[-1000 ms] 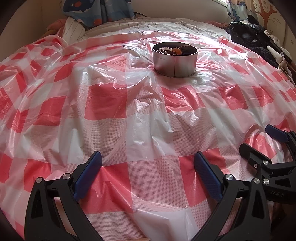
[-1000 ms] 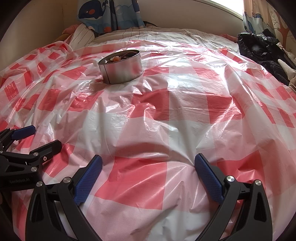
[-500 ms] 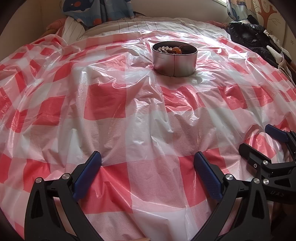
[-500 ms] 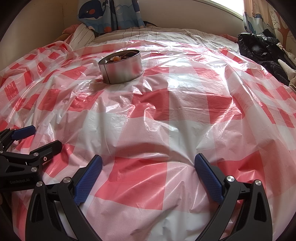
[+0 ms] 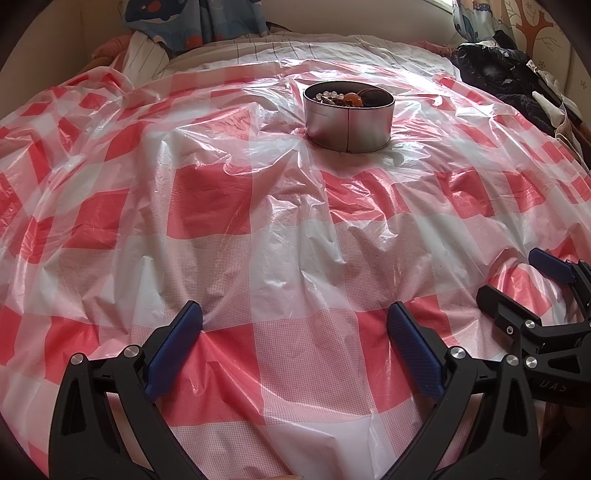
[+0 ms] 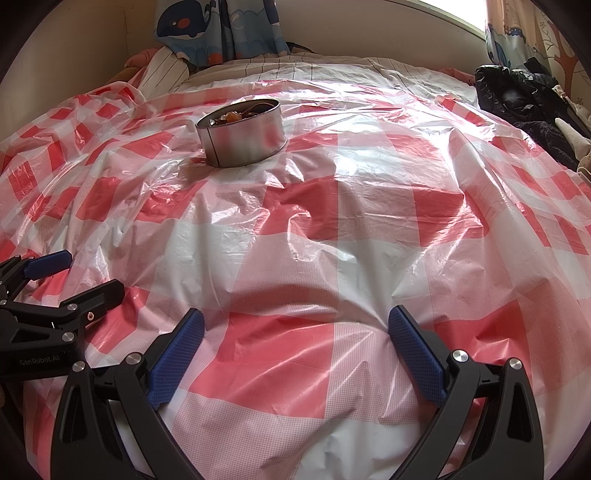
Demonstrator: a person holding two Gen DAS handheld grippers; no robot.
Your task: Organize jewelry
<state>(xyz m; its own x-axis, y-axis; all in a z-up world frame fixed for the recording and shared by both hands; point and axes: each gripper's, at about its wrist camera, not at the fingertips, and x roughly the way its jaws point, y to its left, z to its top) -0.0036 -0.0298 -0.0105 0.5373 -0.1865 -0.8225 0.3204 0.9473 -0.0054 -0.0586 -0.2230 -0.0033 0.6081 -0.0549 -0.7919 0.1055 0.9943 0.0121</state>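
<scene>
- Left wrist view: the left gripper [image 5: 295, 325] sits low over a red-and-white checked plastic sheet [image 5: 207, 206], its jaws spread wide with nothing between them; the blue pads [image 5: 177, 347] lie close to the crinkled film.
- Ahead of it, well apart, a round metal tin [image 5: 349, 122] stands upright on the sheet, with a vertical seam facing the camera.
- Inside the tin lies the jewelry [image 5: 343, 99]: pale beads, an amber-coloured bead and darker pieces, heaped together; single items cannot be told apart.
- At the right edge of this view the right gripper [image 5: 517, 280] shows from the side, just beside the left one.
- Right wrist view: the right gripper [image 6: 295, 328] also has its jaws wide apart and empty, low over the sheet.
- From here the tin [image 6: 242, 140] stands ahead and to the left, well apart from the jaws; its contents [image 6: 232, 116] show over the rim.
- The left gripper [image 6: 70, 273] appears at the left edge, jaws parted.
- Beyond the sheet lies striped bedding [image 6: 332, 68]; a whale-print curtain [image 6: 218, 26] hangs at the back, and dark clothing [image 6: 517, 92] is piled at the far right.
</scene>
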